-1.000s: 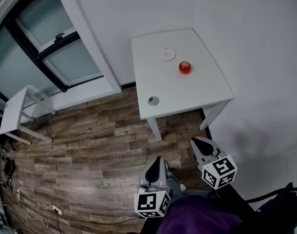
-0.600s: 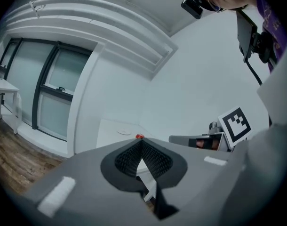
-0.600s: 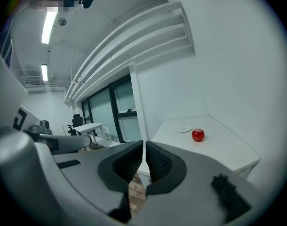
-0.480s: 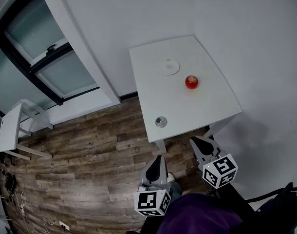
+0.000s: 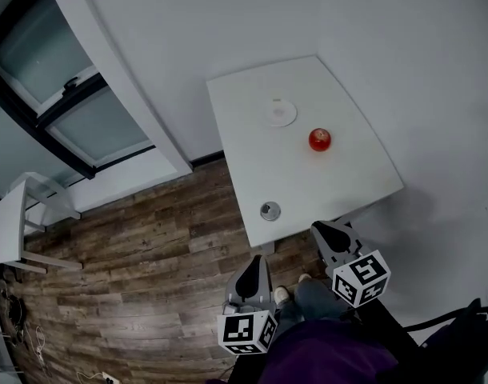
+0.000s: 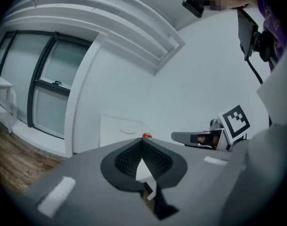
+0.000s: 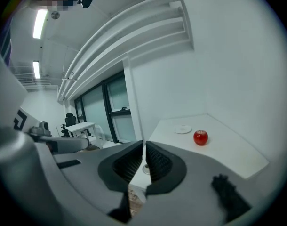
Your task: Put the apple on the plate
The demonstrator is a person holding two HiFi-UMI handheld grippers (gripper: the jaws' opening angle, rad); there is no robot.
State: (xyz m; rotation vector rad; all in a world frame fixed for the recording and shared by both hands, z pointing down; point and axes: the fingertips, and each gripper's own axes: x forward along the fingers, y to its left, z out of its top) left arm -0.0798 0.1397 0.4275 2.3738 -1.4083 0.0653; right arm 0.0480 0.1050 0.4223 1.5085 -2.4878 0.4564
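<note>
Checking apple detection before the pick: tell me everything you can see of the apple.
The apple is round and glossy red, with a dimple on top, so it sits upright. It looks whole. It rests on the white table, apart from the small white plate, which lies further back and to its left in the head view. Only the table touches it.

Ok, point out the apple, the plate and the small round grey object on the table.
apple [image 5: 320,140], head view, the middle of its red skin.
plate [image 5: 282,114], head view, its bare flat centre.
small round grey object [image 5: 270,210], head view, the middle of its top.
</note>
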